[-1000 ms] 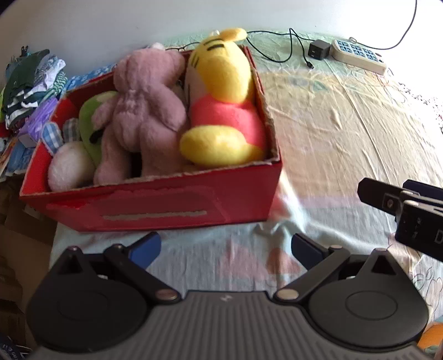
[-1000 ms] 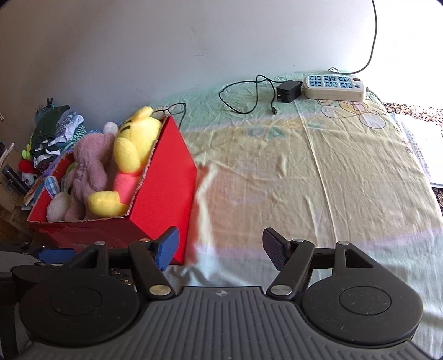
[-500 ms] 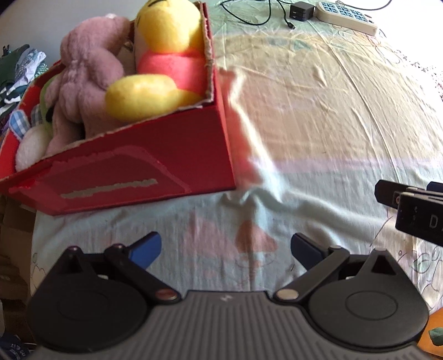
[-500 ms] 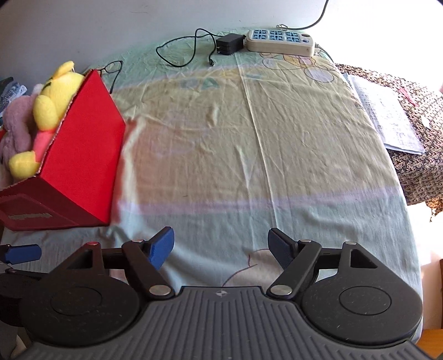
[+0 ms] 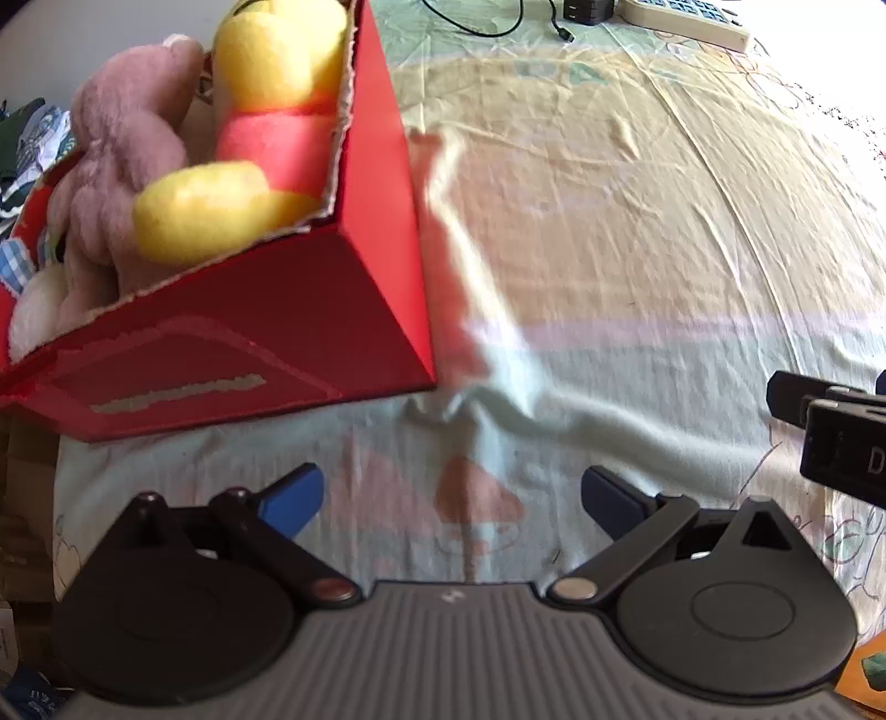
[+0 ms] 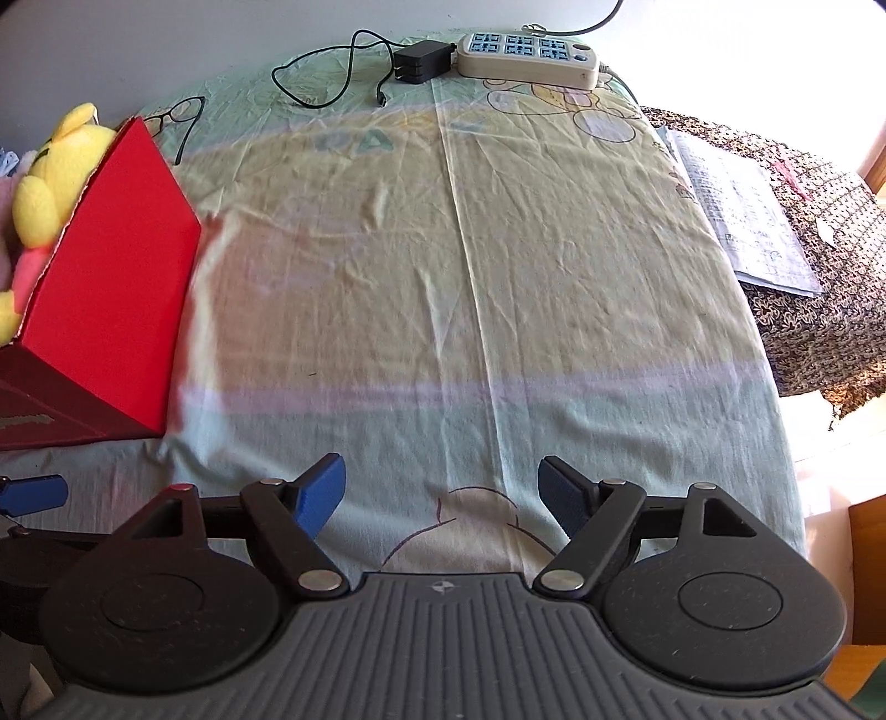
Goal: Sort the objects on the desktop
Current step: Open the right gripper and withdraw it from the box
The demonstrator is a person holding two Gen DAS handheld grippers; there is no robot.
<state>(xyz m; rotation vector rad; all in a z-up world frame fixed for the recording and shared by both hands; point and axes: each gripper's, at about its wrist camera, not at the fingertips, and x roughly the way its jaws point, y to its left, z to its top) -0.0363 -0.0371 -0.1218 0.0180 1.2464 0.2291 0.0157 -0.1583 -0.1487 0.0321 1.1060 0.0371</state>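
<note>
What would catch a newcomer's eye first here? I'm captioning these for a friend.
The red box at the left, stuffed with plush toys, a yellow bear beside a pink one. Next the wrinkled cartoon sheet covering the surface, with a power strip and charger at its far edge.

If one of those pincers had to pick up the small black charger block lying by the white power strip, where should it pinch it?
Probably across the two long flat sides of the black charger block, coming straight down from above. It lies flat on the sheet and looks plugged into the end of the white power strip, so that end is blocked, and its thin black cable trails off the other way.
</note>
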